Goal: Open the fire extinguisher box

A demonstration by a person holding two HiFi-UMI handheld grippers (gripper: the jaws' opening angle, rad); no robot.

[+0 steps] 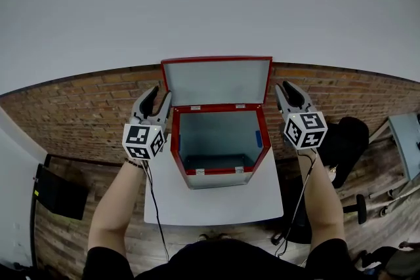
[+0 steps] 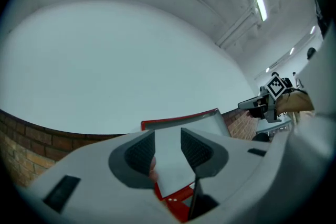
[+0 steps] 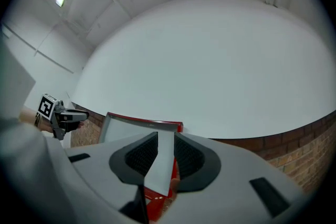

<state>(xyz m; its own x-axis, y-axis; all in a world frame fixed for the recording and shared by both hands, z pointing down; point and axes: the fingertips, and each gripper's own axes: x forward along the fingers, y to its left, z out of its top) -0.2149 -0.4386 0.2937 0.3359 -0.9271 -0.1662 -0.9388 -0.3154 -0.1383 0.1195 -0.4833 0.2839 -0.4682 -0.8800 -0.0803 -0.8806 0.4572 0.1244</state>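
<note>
The lid (image 1: pixel 216 80) stands upright on the fire extinguisher box (image 1: pixel 217 172). Left tongs (image 1: pixel 156 98) and right tongs (image 1: pixel 286 91) flank the lid's side edges, equally near, both apart, gripping nothing.

The blue patch (image 1: pixel 258 139) on the fire extinguisher box's (image 1: pixel 216 131) right inner wall is too small to identify. The right forearm (image 1: pixel 323 200) partly hides a black object (image 1: pixel 351 138).

Legible text, brands, numerals: none; sole markings are black-and-white square marker patterns, without letters or digits, on the left gripper (image 1: pixel 161 94) and the right gripper (image 1: pixel 287 86).
</note>
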